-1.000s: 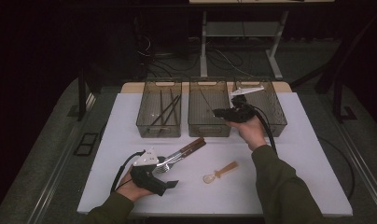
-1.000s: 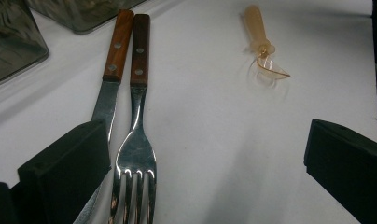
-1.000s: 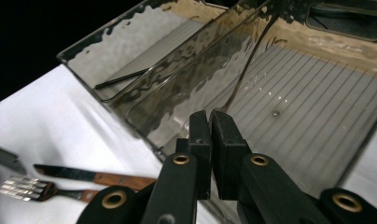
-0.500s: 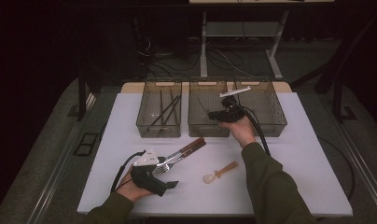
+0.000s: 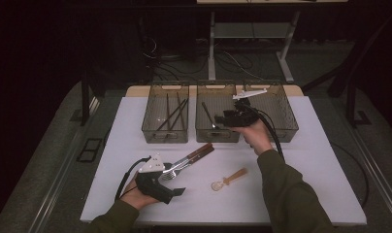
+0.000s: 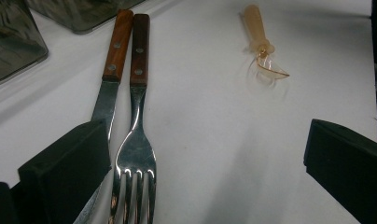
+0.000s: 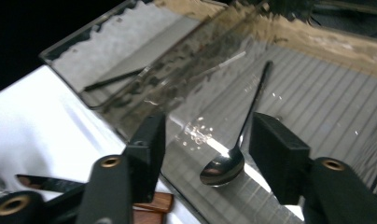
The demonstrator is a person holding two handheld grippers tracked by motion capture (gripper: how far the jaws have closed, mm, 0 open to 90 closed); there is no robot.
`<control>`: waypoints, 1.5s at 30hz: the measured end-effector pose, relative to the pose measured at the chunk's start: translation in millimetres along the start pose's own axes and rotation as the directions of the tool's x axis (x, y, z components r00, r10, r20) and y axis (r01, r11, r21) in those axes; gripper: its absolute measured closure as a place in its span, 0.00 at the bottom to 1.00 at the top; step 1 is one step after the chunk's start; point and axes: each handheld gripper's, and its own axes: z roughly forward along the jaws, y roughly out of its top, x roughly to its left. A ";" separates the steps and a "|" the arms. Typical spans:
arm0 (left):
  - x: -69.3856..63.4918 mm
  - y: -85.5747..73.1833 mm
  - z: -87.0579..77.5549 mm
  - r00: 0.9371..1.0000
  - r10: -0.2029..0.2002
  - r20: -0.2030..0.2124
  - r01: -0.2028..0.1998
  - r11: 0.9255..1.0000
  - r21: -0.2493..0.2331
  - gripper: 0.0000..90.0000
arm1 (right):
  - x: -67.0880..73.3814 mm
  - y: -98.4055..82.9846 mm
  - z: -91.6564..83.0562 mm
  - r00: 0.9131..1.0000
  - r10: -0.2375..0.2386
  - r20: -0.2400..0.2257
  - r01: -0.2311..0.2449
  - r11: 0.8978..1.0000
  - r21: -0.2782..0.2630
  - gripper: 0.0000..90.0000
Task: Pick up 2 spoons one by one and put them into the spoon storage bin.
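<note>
Left gripper: It rests on the near left part of the white table, held in the person's left hand. Its jaws are spread wide. Nothing is pinched between them.

Knife: It has a light brown wooden handle. It lies flat on the table. In the left gripper view its blade goes under the left jaw.

Fork: It has a dark brown wooden handle. It lies just beside the knife, on its right. Its prongs lie between the spread jaws, close to the left one. I cannot tell if the jaw touches it.

Left bin: A see-through bin at the far side of the table. Thin dark sticks lie in it.

Plastic spoon: A small see-through orange spoon. It lies alone on the table, near the middle, well apart from both grippers.

Middle bin: It sits between the other two bins. The metal spoon lies inside it.

Metal spoon: It is shiny, with a long thin handle. It lies on the bottom of the middle bin. Its bowl points to the near side.

Right gripper: The right hand holds it over the near right edge of the middle bin. Its jaws have just been opening and now stand apart. They pinch nothing. The metal spoon lies below, seen between them.

Right bin: It stands at the far right, just beside the middle bin.
</note>
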 end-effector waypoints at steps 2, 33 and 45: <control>0.1 0.0 -0.1 1.000 0.002 0.000 -0.002 1.000 0.001 0.00 | 2.6 -0.6 -6.6 1.000 -0.020 -0.009 0.020 1.000 -0.017 0.48; 1.9 0.0 -1.3 1.000 -0.008 -0.008 0.008 1.000 0.000 0.00 | 15.4 -101.3 -83.4 0.997 -0.072 -0.022 0.070 0.995 -0.067 0.12; 2.3 1.0 -2.3 1.000 -0.014 -0.020 0.014 1.000 -0.007 0.00 | 10.6 -149.4 -109.6 0.997 -0.073 0.010 0.073 0.995 -0.073 0.03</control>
